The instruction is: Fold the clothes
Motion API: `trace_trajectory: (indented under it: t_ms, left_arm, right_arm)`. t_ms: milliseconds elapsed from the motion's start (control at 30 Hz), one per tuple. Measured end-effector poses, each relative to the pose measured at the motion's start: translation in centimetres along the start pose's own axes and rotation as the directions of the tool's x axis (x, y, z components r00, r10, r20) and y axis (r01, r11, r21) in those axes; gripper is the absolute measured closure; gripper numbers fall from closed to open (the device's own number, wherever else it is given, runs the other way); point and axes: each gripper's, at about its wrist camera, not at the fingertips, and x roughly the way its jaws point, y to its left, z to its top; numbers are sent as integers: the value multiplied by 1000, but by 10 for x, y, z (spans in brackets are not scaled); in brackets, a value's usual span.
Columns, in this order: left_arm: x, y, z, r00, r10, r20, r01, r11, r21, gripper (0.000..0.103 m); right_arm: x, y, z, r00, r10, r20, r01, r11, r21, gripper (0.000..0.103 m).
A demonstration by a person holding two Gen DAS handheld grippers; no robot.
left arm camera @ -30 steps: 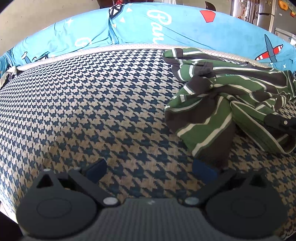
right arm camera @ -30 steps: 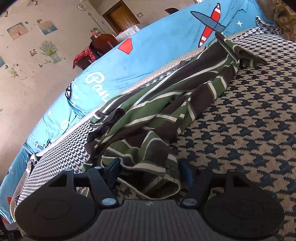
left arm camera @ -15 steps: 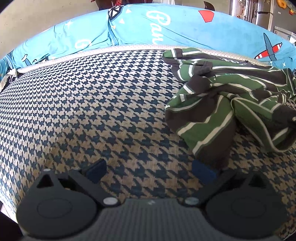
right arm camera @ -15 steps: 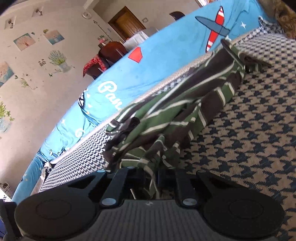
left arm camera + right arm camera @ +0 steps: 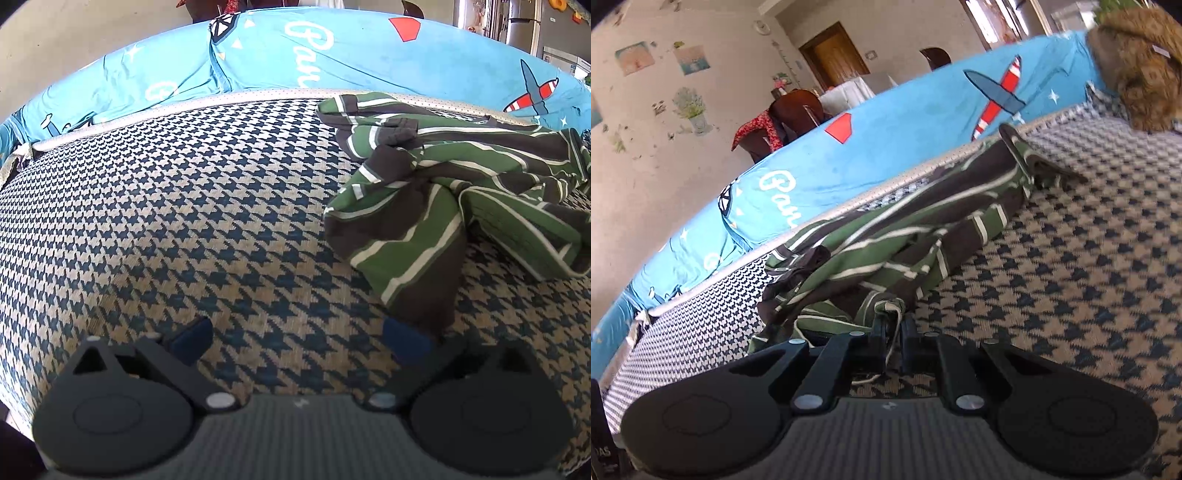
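The striped shirt (image 5: 436, 192), green and dark brown with white lines, lies crumpled on the houndstooth bed cover (image 5: 184, 221), near the blue printed bedding (image 5: 295, 55) along the far edge. The left gripper (image 5: 297, 338) hovers over bare cover with its jaws spread wide; its right blue fingertip (image 5: 404, 341) sits just beside the shirt's nearest dark corner. The right gripper (image 5: 894, 332) has its jaws pressed together, pinching a fold of the shirt's near edge. A brown furry item (image 5: 1137, 66) rests at the far right corner.
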Motion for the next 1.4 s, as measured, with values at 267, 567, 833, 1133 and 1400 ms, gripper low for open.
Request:
trace_trajectory:
  t_ms: [267, 567, 833, 1133, 1400]
  left_arm:
    - [-3, 5, -1, 1000, -9, 5, 10, 1000, -18, 0]
    - [-4, 5, 4, 1000, -22, 11, 22, 999, -41, 0]
    - [-1, 5, 3, 1000, -24, 4, 24, 999, -38, 0]
    - [-1, 5, 2, 1000, -21, 2, 21, 999, -35, 0]
    - [-4, 6, 4, 1000, -29, 13, 29, 998, -48, 0]
  right_arm:
    - [-5, -14, 6, 993, 111, 38, -116, 982, 147, 52]
    - [37, -3, -4, 997, 43, -70, -36, 994, 99, 48]
    - [51, 16, -16, 997, 3, -82, -8, 998, -56, 79]
    - [47, 12, -14, 997, -7, -73, 4, 999, -43, 92]
    - [-15, 15, 6, 996, -40, 78, 44, 998, -53, 98]
